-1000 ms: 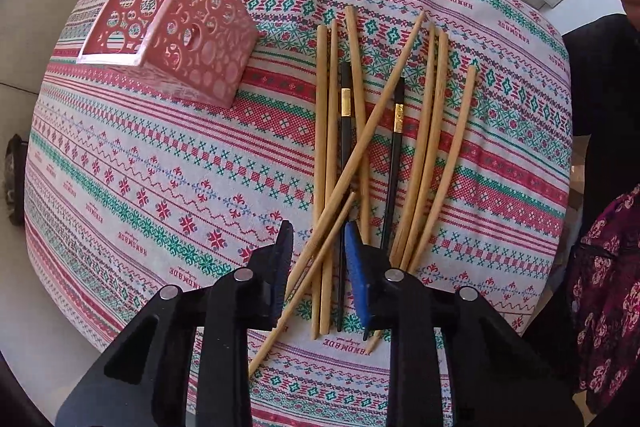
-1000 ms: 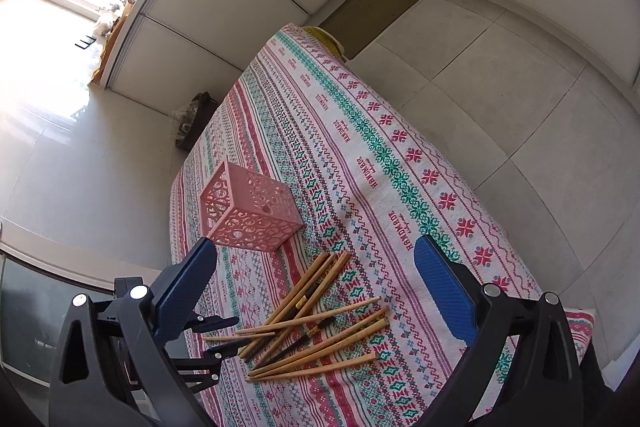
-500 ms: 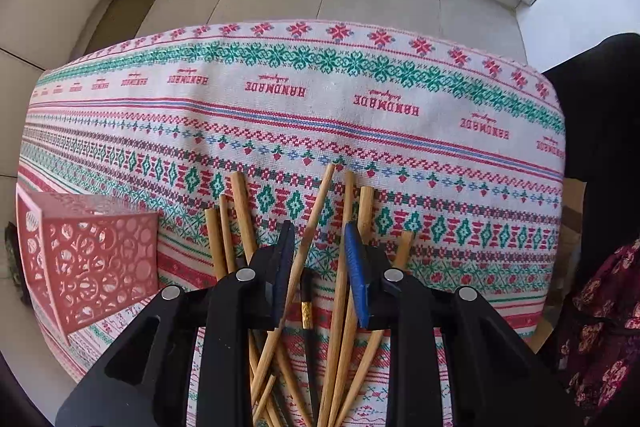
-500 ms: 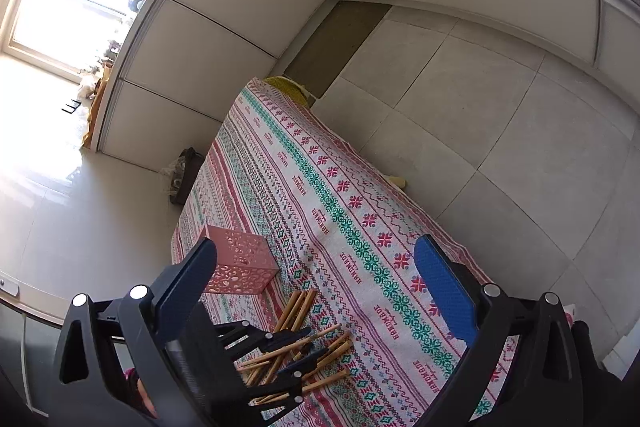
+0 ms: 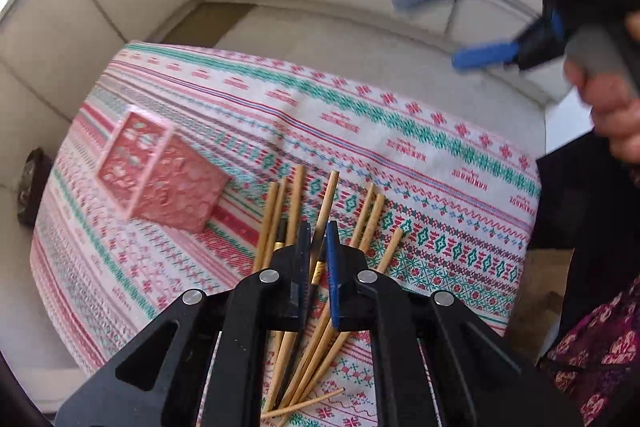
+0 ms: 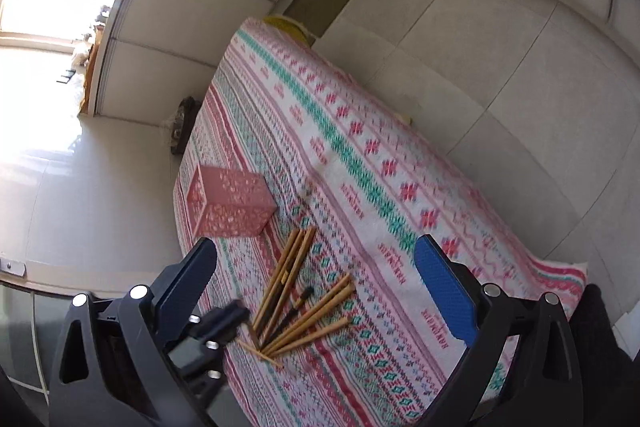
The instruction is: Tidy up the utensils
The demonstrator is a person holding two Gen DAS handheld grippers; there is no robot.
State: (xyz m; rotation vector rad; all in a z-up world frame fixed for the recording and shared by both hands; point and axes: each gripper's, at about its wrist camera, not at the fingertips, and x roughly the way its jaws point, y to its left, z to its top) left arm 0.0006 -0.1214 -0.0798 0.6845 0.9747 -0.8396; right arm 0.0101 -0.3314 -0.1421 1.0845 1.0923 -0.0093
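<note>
Black chopstick (image 5: 319, 259) with gold band, slim, lies among wooden chopsticks (image 5: 372, 215) beside the pink basket (image 5: 160, 173). Left gripper (image 5: 318, 247) clamps it; right gripper (image 6: 316, 259) gapes empty.

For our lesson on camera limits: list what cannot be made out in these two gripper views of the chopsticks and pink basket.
1. Pink basket, its inside: left wrist view, smeared by blur.
2. Wooden chopsticks, middle stretch: left wrist view, hidden behind the left gripper.
3. Right gripper: left wrist view, blurred, body cut off by the picture edge.
4. Black chopstick, its near end: left wrist view, hidden between the gripper's fingers.
</note>
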